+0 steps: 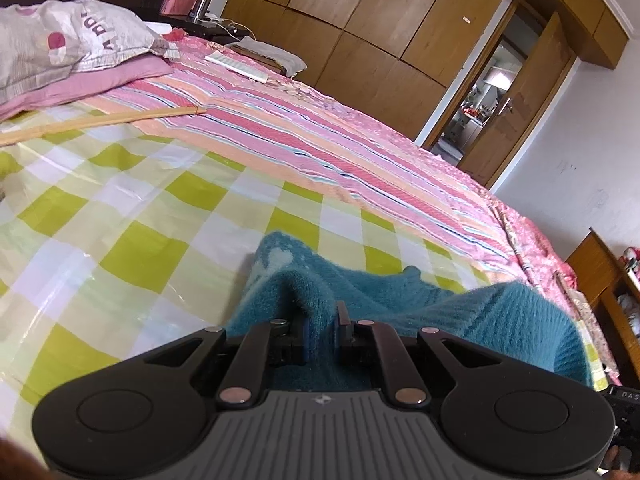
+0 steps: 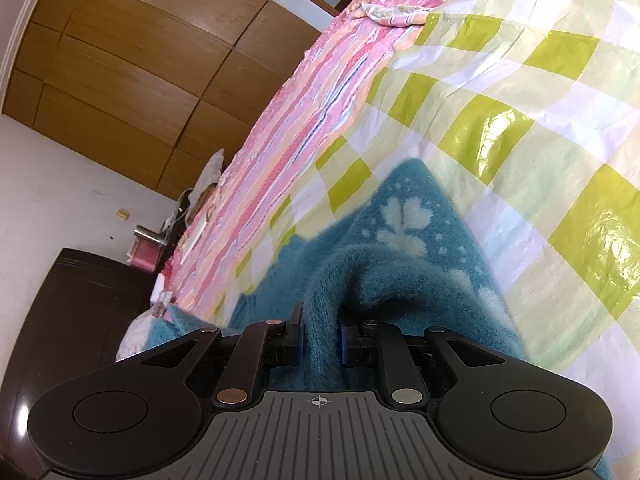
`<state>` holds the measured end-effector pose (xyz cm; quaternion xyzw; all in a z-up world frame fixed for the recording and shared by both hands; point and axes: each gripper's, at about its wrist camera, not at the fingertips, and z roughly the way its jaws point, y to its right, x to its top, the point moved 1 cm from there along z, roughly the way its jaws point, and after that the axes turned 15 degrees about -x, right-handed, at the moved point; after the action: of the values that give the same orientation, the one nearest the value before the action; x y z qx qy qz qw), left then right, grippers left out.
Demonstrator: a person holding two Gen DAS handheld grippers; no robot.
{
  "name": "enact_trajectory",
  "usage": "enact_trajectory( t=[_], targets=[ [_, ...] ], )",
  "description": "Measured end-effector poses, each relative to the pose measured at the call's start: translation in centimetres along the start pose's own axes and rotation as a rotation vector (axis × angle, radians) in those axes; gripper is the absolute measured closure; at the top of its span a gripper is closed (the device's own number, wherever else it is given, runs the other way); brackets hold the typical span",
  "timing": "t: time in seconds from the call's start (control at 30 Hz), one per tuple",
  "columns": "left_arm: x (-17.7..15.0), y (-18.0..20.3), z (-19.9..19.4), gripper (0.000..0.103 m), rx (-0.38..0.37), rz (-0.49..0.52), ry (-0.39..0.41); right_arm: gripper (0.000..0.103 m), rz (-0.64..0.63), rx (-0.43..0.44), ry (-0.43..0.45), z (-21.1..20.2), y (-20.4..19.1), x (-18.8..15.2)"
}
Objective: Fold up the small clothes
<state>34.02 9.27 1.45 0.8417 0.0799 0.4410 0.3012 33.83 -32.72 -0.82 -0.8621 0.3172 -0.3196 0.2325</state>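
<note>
A small teal fuzzy sweater (image 1: 400, 300) with pale flower shapes lies partly lifted over a green-and-white checked plastic sheet (image 1: 120, 220) on the bed. My left gripper (image 1: 322, 332) is shut on a bunched fold of the sweater. My right gripper (image 2: 320, 336) is shut on another fold of the sweater (image 2: 400, 248), which drapes down onto the checked sheet (image 2: 520, 120). The fingertips of both are buried in the fabric.
A pink striped bedcover (image 1: 320, 128) lies beyond the sheet, with pillows (image 1: 60, 48) at the far left and a thin wooden stick (image 1: 100, 122) across the bed. A wooden wardrobe (image 1: 380, 20) and an open door (image 1: 500, 92) stand behind.
</note>
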Motion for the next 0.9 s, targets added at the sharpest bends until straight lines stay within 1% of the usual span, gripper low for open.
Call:
enact_trajectory(
  t=[0.23,0.6,0.9],
  targets=[
    [0.1,0.5,0.1,0.086,0.041,0.034,-0.008,0.085,-0.016,-0.025,0.008,0.2,-0.3,0.1],
    [0.4,0.7,-0.1,0.084,0.074,0.052,-0.011,0.084,-0.037,-0.045,0.010,0.2,-0.9,0.2],
    [0.7,0.7,-0.3,0.084,0.080,0.047,-0.014,0.080,-0.070,-0.061,0.017,0.1,-1.3,0.4]
  ],
)
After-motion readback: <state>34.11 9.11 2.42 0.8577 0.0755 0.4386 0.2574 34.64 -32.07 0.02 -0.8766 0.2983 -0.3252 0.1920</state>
